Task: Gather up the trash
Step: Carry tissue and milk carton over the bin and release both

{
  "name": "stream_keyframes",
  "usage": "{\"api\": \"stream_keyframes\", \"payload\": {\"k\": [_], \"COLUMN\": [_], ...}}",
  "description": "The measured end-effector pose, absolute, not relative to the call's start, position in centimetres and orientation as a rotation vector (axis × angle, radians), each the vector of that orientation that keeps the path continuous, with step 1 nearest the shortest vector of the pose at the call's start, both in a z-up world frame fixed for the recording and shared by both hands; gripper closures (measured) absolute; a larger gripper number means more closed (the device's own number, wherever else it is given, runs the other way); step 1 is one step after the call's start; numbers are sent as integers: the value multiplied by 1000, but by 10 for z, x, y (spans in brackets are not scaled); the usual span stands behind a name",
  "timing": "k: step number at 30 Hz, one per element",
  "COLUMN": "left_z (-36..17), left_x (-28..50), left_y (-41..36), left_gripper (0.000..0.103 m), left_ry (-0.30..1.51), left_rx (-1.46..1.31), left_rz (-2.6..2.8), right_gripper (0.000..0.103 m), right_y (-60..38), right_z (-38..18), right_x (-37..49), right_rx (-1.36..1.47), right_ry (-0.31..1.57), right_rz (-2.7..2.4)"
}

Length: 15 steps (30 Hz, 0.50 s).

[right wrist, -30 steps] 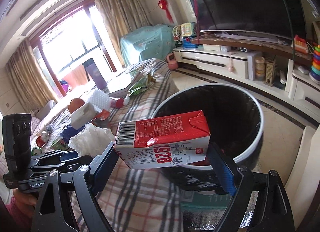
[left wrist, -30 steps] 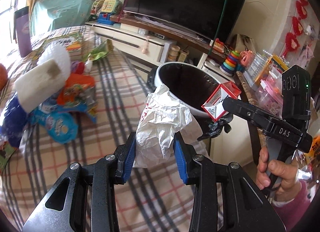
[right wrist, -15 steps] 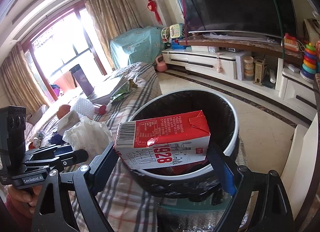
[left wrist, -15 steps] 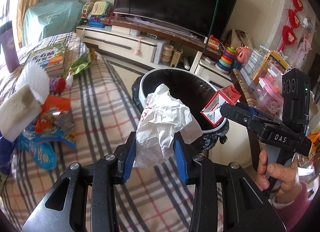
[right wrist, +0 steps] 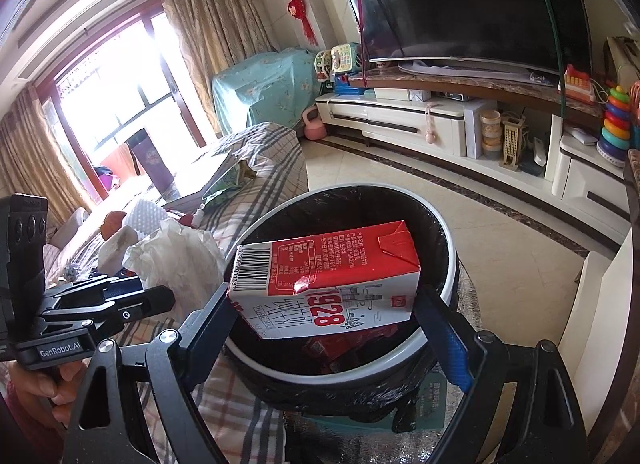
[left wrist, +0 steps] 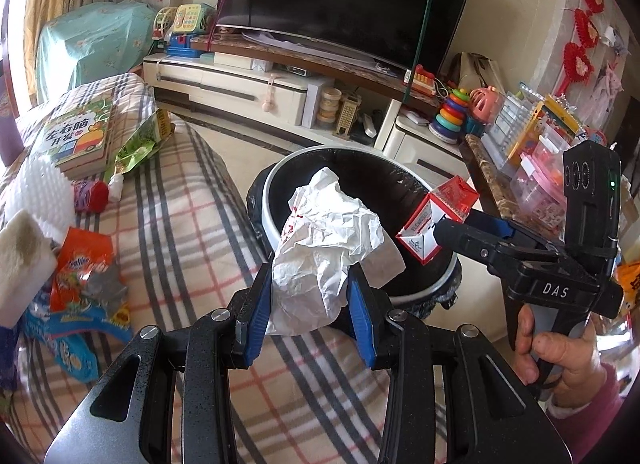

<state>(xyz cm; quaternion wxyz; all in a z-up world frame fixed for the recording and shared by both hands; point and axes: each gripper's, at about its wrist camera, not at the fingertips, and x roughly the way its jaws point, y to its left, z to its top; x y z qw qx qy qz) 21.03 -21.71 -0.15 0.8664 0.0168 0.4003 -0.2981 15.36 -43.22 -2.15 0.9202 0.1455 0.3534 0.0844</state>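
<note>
My left gripper [left wrist: 307, 304] is shut on a crumpled white paper wad [left wrist: 324, 248], held just short of the bin's near rim. The round bin [left wrist: 276, 232], white-rimmed with a black liner, stands on the floor beside the plaid-covered couch. My right gripper [right wrist: 324, 328] is shut on a red and white drink carton [right wrist: 324, 280], lying sideways between the blue pads, directly over the bin's mouth [right wrist: 450, 248]. In the left wrist view that carton [left wrist: 436, 219] hangs at the bin's right rim. Red wrappers [right wrist: 332, 348] lie inside the bin.
Snack wrappers [left wrist: 84, 272], a sponge block [left wrist: 20, 264], a book [left wrist: 76, 135] and a green packet [left wrist: 140, 143] lie on the plaid cover. A TV cabinet [left wrist: 248, 87] with toys runs behind the bin. A person's hand [left wrist: 560, 352] grips the right tool.
Both grippers have moved toward the bin with their loads. The carton now hangs over the bin's mouth, and the paper wad has come up close to the near rim.
</note>
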Motion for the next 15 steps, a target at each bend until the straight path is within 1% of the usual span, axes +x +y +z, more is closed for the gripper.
{"api": "stream_keyframes", "payload": {"k": [11, 14, 15], "left_z": [-5, -6, -6], "left_x": [231, 235, 237], "left_y": [-231, -234, -235], "left_gripper": [67, 64, 58], "left_ry": [855, 860, 862], "left_rx": [40, 40, 39], "left_rz": [-628, -628, -624], "right_gripper": [13, 12, 12], "right_y": [-437, -436, -437], "right_z": [-25, -27, -28], "right_x": [165, 168, 168], "right_rx": [288, 282, 281], "right_ry": [754, 764, 767], "right_rz": [179, 187, 189]}}
